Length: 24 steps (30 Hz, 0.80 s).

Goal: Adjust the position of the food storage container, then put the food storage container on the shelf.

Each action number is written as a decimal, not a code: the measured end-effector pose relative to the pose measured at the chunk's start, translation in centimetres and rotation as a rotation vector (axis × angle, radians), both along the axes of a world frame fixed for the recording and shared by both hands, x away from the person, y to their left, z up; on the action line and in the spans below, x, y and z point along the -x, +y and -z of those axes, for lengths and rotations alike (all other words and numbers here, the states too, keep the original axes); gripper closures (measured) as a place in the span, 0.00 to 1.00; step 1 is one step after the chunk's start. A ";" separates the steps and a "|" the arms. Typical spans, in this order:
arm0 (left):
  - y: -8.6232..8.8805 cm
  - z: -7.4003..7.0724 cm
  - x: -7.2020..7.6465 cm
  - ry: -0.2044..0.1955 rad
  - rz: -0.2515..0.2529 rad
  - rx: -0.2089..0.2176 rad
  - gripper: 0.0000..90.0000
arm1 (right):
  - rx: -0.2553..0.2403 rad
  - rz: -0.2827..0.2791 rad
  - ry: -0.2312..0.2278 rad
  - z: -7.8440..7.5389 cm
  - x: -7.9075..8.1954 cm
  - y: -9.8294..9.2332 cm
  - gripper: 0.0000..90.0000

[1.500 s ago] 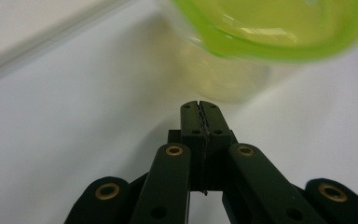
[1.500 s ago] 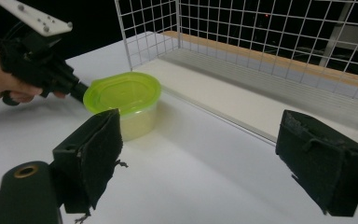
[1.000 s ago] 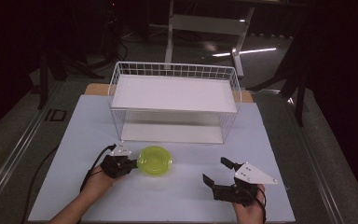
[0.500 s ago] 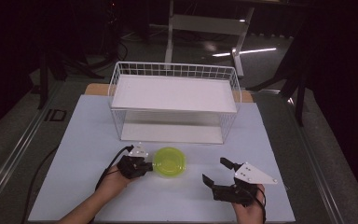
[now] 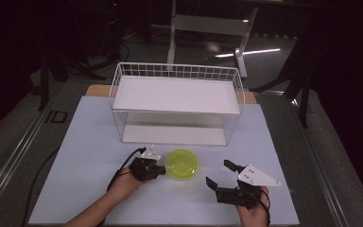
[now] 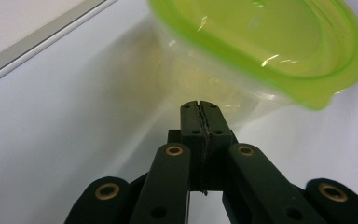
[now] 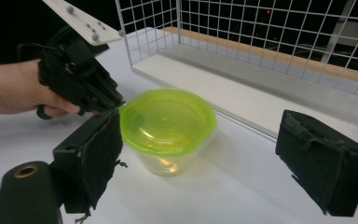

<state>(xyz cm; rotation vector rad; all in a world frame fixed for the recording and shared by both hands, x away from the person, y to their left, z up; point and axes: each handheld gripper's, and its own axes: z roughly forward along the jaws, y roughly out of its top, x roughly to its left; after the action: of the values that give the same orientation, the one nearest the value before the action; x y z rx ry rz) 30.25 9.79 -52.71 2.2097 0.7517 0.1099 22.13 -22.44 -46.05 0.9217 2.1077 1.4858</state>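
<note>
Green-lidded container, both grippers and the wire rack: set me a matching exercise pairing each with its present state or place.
Things:
1. left gripper
2. right gripper
3. green-lidded container
4. wire rack

States or places:
A. stands at the far side of the table
B. jaws open, apart from the container
C. jaws shut, tips at the container's side
D. sits on the table between the two grippers

Pairs: 1-C, 2-B, 3-D, 4-A

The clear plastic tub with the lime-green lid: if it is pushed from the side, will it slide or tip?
The clear plastic tub with the lime-green lid looks empty, so probably light and easy to slide on the smooth white table. It is low and wide, so tipping seems unlikely. Its thin walls may flex under a squeeze.
</note>
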 end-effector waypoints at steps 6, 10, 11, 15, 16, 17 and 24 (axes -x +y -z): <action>1.5 -0.6 0.5 -0.006 -0.018 0.028 1.00 | 0.013 -0.008 -0.005 0.0 0.0 0.2 0.16; 3.4 -1.5 1.5 -0.027 -0.017 0.092 0.97 | 0.023 -0.010 -0.002 0.0 0.1 0.4 0.16; 3.7 -1.7 1.7 -0.032 -0.020 0.100 0.93 | 0.024 -0.011 0.000 0.1 0.1 0.4 0.16; 5.5 -2.2 2.7 -0.037 -0.024 0.170 0.80 | 0.022 -0.011 0.009 0.2 0.0 0.6 0.16; 5.9 -2.3 2.9 -0.039 -0.032 0.187 0.79 | 0.023 -0.013 0.008 0.2 0.0 0.6 0.16; 6.2 -2.4 3.1 -0.039 -0.039 0.202 0.73 | 0.026 -0.014 0.007 0.2 0.0 0.7 0.16; 7.1 -3.5 4.2 -0.074 -0.036 0.260 0.52 | 0.035 -0.025 0.007 0.2 0.1 1.1 0.16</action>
<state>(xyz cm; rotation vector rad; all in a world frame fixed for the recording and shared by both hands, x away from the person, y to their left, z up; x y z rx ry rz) 26.07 16.91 -49.25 1.9365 0.7218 0.1047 22.05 -21.32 -46.21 0.8919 2.1504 1.4551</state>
